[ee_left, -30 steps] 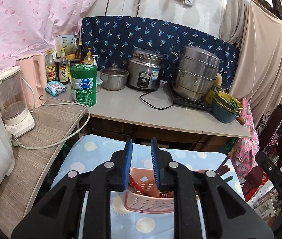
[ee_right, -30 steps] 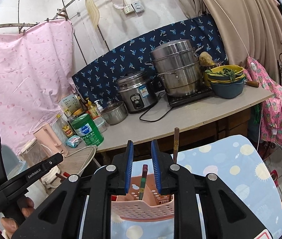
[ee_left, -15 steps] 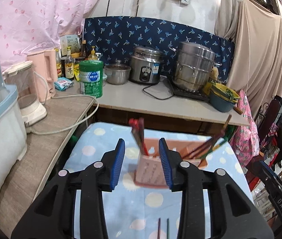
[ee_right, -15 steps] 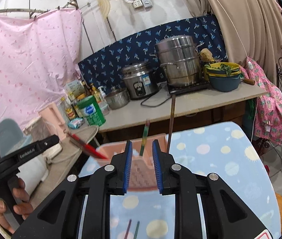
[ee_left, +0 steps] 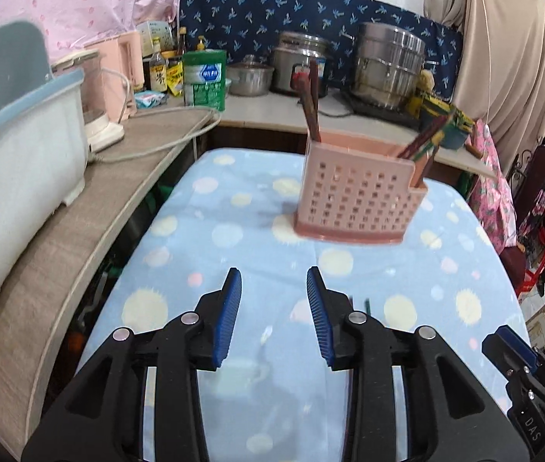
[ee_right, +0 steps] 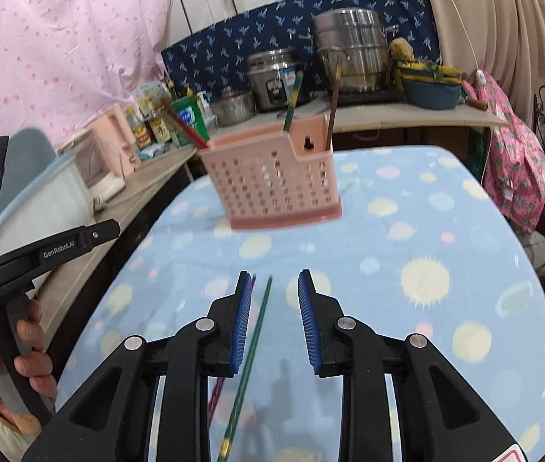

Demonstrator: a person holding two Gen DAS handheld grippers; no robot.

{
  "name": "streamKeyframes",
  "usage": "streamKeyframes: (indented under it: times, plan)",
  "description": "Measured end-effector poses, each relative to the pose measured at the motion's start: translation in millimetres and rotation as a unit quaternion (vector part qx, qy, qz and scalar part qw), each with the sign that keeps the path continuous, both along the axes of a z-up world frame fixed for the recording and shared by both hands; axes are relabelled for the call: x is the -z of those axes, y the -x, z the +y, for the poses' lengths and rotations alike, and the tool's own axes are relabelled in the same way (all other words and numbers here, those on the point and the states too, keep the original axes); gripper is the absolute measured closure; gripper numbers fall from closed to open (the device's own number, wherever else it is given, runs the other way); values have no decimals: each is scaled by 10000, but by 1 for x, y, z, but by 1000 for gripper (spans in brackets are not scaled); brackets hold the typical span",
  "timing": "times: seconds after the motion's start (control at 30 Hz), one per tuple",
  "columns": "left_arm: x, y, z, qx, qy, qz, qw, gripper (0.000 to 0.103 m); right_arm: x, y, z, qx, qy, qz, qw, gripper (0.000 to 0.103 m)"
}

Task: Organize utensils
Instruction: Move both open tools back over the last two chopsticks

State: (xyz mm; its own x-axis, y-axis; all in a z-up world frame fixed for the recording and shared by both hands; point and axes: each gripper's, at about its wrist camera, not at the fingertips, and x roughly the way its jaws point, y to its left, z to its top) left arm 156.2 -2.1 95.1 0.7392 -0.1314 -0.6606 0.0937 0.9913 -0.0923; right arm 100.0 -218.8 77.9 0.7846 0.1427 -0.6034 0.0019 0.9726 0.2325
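A pink perforated utensil holder (ee_left: 357, 202) stands upright on the blue dotted cloth (ee_left: 234, 238), with several chopsticks (ee_left: 311, 104) leaning in its compartments. It also shows in the right wrist view (ee_right: 272, 184). My left gripper (ee_left: 273, 317) is open and empty, well short of the holder. My right gripper (ee_right: 273, 321) is open. A green chopstick (ee_right: 251, 350) lies on the cloth between its fingers, with a red one (ee_right: 218, 389) beside it, partly hidden by the left finger. Neither is gripped.
A wooden side shelf (ee_left: 72, 246) on the left carries a white and blue tub (ee_left: 14, 154) and a blender. The counter behind holds a green tin (ee_left: 204, 79), a rice cooker (ee_left: 299, 61), a steel steamer pot (ee_left: 388, 69) and bowls. Clothes hang at the right.
Both grippers have pulled back from the holder and opened. The holder now stands free on the cloth farther ahead, and two chopsticks have come into view under the right gripper.
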Motion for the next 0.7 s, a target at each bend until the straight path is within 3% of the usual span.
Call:
streamKeyframes:
  times: [0.37,0.7]
  plan:
    - [60,43,5,72,-80,663,9977,69,60,46,26,-268,65,656,9975,78]
    - [89,65,4,171,-192,1030,9943,68,93,64,56,-595,145,1067,9924,78]
